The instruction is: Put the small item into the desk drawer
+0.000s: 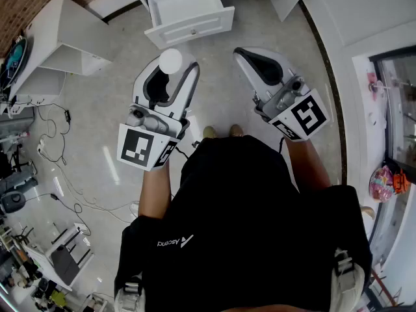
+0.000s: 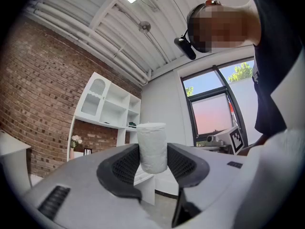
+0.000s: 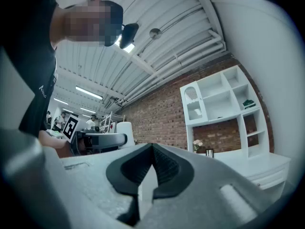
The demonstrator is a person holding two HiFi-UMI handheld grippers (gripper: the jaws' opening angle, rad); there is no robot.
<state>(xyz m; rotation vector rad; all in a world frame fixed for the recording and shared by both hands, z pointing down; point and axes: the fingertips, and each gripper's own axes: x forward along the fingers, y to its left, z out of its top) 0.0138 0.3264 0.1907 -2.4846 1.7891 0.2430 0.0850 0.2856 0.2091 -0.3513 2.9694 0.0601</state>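
The small item [image 2: 152,147], a white textured cylinder, stands with its long axis upright, top end toward the ceiling; the head view sees it end-on as a round disc. My left hand-held gripper [image 2: 152,156] has its jaws spread wide and clamped on the cylinder's lower half, one ribbed pad against each side, the upper part rising clear above them. Item and gripper hang over the floor [image 1: 117,109], short of the open desk drawer [image 1: 192,30] ahead. My right hand-held gripper [image 3: 151,152] is empty, its jaws closed pad to pad.
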